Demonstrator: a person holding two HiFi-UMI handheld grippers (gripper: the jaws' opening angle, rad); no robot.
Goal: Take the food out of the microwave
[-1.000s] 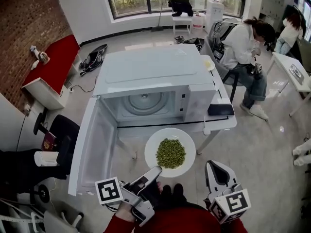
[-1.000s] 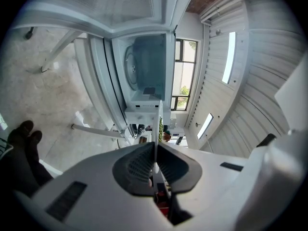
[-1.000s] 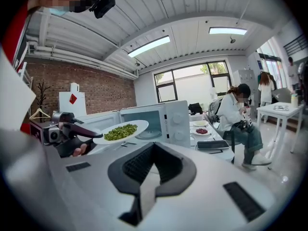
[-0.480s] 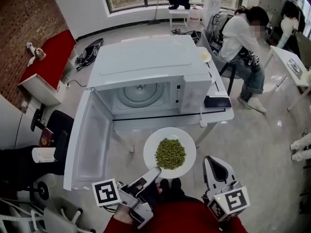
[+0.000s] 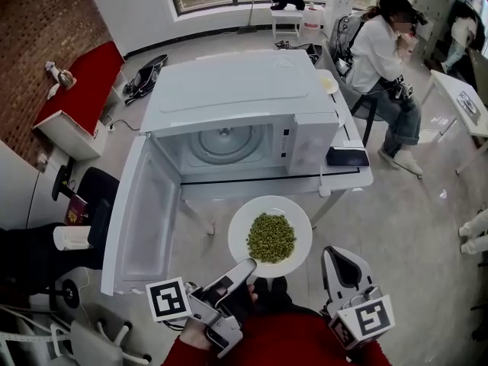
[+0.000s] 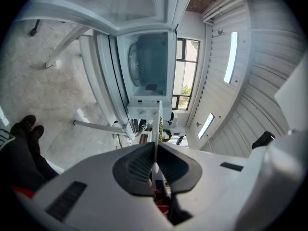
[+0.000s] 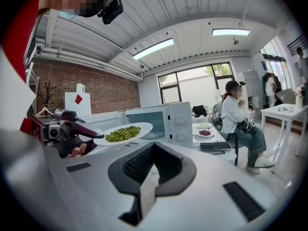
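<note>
Plate of peas held out in front of the open microwave

At the bottom of the head view, the left gripper is clamped on the plate's near rim. Only its own view shows that rim edge-on, pinched between the pads. The right gripper, at lower right, is closed on nothing. Beyond, at centre frame, the turntable lies bare. Compared with a second ago, the plate and grippers have hardly shifted.
</note>
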